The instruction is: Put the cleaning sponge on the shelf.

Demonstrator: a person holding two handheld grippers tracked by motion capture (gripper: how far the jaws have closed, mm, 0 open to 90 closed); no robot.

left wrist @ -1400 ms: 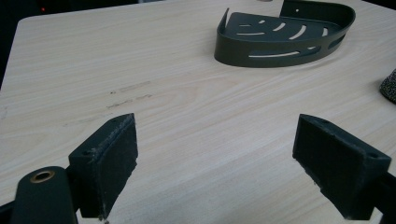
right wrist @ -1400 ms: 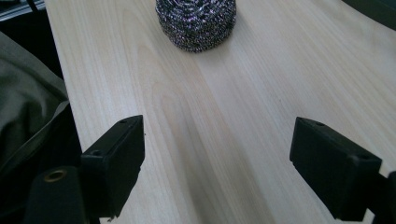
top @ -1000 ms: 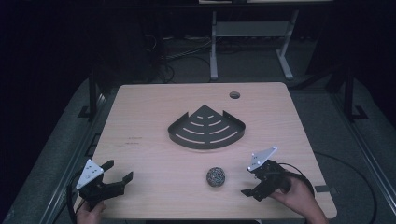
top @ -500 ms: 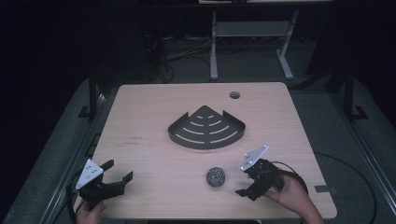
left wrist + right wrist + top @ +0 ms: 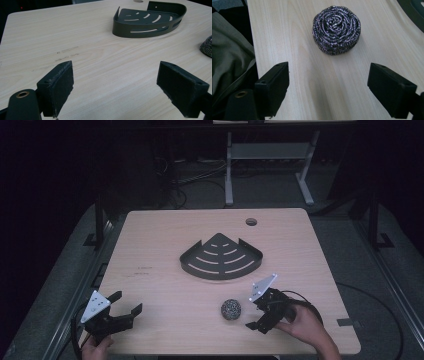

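The right gripper [image 5: 256, 315] stands wide with nothing between its jaws, which have just opened a little further. The steel scourer [image 5: 336, 29] lies just ahead, apart from both pads, with bare table [image 5: 165, 320] around it and the near edge close. The left gripper [image 5: 127, 304] gapes wide, the corner rack [image 5: 150, 21] well ahead.

Both tongs are low over the table with jaws spread wide, left tongs [image 5: 125, 312] and right tongs [image 5: 255, 316].
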